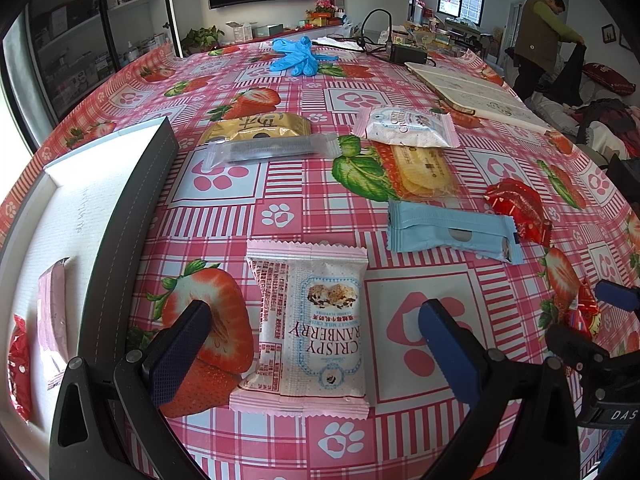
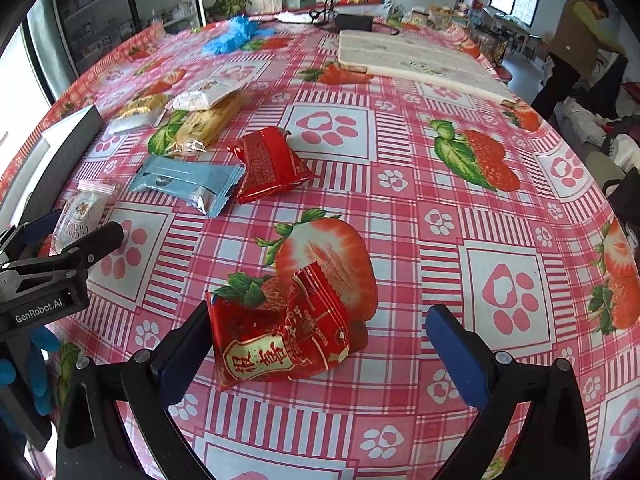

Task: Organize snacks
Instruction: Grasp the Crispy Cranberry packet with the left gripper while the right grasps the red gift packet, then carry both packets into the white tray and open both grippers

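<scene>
While both grippers are held wide open and empty, the cranberry packet point(image 1: 308, 328) is straddled by the left gripper point(image 1: 316, 344) and the red packet point(image 2: 280, 328) by the right gripper point(image 2: 320, 344); closing is probably needed next.

Left gripper point(image 1: 316, 344): jaws spread wide, held low and pointing forward.
Right gripper point(image 2: 320, 344): jaws spread wide, held low beside the left.

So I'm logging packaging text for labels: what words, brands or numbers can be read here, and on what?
"CRISPY CRANBERRY": white and pink snack pack between the left gripper fingers, printed upside down.
"GenRobot.AI": left gripper body, in the right wrist view.
"DAS": cut-off lettering on the right gripper body, in the left wrist view.
Chinese characters on the red packet and gold packet; fine print unreadable.
</scene>
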The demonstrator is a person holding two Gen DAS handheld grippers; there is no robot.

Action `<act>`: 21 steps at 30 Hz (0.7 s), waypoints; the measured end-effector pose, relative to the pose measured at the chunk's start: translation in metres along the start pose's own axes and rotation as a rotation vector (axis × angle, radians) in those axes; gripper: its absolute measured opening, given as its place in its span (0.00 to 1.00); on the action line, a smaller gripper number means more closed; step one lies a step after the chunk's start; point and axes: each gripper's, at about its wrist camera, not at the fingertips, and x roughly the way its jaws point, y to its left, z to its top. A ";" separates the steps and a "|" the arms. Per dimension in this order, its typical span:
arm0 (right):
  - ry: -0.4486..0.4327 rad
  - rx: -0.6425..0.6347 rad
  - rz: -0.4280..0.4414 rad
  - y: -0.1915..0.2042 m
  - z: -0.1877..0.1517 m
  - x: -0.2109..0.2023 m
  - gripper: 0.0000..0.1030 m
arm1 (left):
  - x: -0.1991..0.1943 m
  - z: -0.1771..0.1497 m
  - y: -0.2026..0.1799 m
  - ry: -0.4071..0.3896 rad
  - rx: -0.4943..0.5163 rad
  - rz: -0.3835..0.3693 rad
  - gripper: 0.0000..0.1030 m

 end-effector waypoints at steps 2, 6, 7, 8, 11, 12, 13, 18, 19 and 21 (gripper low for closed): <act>0.015 -0.010 0.007 -0.001 0.003 0.001 0.99 | 0.001 0.003 0.000 0.008 0.007 -0.004 1.00; 0.022 -0.024 0.013 0.002 0.007 -0.001 0.78 | 0.003 0.009 -0.001 0.053 0.017 -0.011 0.97; 0.020 -0.028 0.017 0.003 0.009 -0.003 0.71 | 0.002 0.011 -0.003 0.064 0.024 -0.016 0.91; 0.021 -0.030 0.019 0.004 0.010 -0.004 0.57 | 0.001 0.013 -0.005 0.070 0.034 -0.022 0.82; 0.024 -0.023 0.024 0.004 0.010 -0.006 0.53 | -0.006 0.014 -0.017 0.080 0.080 -0.046 0.44; 0.022 -0.021 0.028 0.004 0.009 -0.007 0.52 | -0.008 0.013 -0.020 0.087 0.098 -0.063 0.42; 0.021 -0.016 0.035 0.003 0.007 -0.009 0.52 | -0.009 0.012 -0.023 0.094 0.103 -0.068 0.42; 0.031 0.055 0.114 -0.010 -0.006 -0.019 0.52 | -0.021 0.001 -0.016 0.109 0.053 -0.142 0.41; 0.032 0.069 0.123 -0.013 -0.008 -0.021 0.52 | -0.026 -0.001 -0.013 0.108 0.042 -0.147 0.41; 0.032 0.090 0.137 -0.018 -0.012 -0.024 0.52 | -0.034 -0.003 -0.008 0.107 0.029 -0.143 0.41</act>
